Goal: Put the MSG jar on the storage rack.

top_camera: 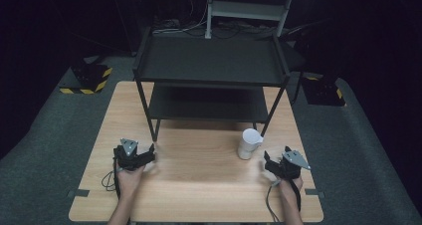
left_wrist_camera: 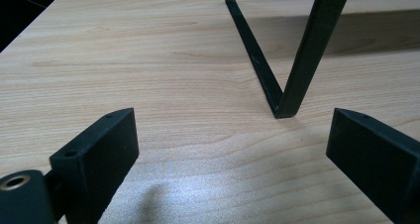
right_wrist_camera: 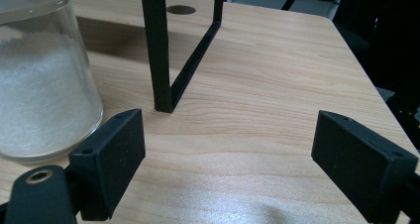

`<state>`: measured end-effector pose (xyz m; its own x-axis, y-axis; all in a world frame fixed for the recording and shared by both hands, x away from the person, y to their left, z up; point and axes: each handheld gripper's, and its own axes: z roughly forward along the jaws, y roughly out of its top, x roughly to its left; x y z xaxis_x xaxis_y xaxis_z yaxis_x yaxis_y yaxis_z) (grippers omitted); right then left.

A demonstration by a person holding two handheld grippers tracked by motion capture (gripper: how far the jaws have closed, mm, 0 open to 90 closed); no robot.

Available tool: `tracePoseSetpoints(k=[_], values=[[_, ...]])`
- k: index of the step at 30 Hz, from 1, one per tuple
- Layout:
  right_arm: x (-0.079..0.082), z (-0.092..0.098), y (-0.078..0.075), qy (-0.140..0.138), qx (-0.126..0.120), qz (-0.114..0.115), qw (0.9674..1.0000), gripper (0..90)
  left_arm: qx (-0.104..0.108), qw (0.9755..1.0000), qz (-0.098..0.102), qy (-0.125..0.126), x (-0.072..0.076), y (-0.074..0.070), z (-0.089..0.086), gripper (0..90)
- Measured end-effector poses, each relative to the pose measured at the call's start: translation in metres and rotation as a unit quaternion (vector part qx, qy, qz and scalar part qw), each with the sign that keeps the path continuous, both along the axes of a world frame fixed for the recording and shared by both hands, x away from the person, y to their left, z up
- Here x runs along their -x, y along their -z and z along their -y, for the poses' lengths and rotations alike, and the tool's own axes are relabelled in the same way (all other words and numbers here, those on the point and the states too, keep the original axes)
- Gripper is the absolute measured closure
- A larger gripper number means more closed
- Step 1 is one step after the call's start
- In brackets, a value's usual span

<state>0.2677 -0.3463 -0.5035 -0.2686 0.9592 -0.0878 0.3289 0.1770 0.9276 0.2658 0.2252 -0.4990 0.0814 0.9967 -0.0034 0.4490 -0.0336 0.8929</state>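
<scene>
Resting: both grippers low over the table [top_camera: 199,185], in front of the black shelf rack [top_camera: 209,60]
Left gripper [top_camera: 142,155]: jaws spread wide, holding nothing
Right gripper [top_camera: 271,164]: jaws spread wide, holding nothing
Jar [top_camera: 248,144]: upright near the rack's right front leg [right_wrist_camera: 157,50]
Key relation: jar stands just left of the right gripper, which is nearer

glass jar [right_wrist_camera: 42,80] cut off at top and left, contents unclear
</scene>
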Motion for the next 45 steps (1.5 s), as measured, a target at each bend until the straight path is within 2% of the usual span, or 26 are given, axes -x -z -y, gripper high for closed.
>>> tracePoseSetpoints(k=[11,17,22,26,31,39,40,41,42,43,44,45], values=[[0.001,0.001,0.002,0.002,-0.003,0.006,1.0,10.8,-0.002,1.0,0.0,0.0,0.0,0.0,0.001,6.2],[0.001,0.005,0.003,-0.01,-0.008,0.012,0.9998,8.1,0.001,1.0,0.002,-0.002,0.001,0.0,0.0,6.2],[-0.003,0.012,0.0,-0.031,-0.014,0.002,0.9994,6.1,0.002,1.0,0.002,-0.004,0.0,0.0,0.0,6.2],[-0.004,0.015,-0.002,-0.031,-0.023,-0.002,0.9993,5.5,0.004,1.0,0.003,-0.004,0.001,0.001,0.0,6.2],[-0.002,0.016,-0.004,-0.038,-0.019,-0.002,0.9991,5.5,0.006,1.0,0.005,-0.003,0.001,0.001,-0.001,6.2],[0.018,0.027,-0.01,-0.085,-0.038,0.008,0.9956,5.0,0.007,1.0,0.006,-0.001,0.001,0.001,-0.001,6.2],[0.024,0.027,-0.011,-0.1,-0.041,0.01,0.9941,4.8,0.007,1.0,0.006,-0.001,0.001,0.001,-0.001,6.2],[0.024,0.027,-0.011,-0.1,-0.041,0.01,0.9941,4.8,0.007,1.0,0.006,-0.001,0.001,0.001,-0.001,6.2],[0.03,0.027,-0.011,-0.117,-0.046,0.012,0.992,4.7,0.007,1.0,0.006,-0.001,0.001,0.001,-0.001,6.2],[0.03,0.027,-0.011,-0.117,-0.046,0.012,0.992,4.7,0.007,1.0,0.006,-0.001,0.001,0.001,-0.001,6.2],[0.033,0.024,-0.012,-0.133,-0.047,0.014,0.9898,4.6,0.007,1.0,0.006,-0.001,0.001,0.001,-0.002,6.2],[0.033,0.024,-0.012,-0.133,-0.047,0.014,0.9898,4.6,0.007,1.0,0.006,-0.001,0.001,0.001,-0.002,6.2]])
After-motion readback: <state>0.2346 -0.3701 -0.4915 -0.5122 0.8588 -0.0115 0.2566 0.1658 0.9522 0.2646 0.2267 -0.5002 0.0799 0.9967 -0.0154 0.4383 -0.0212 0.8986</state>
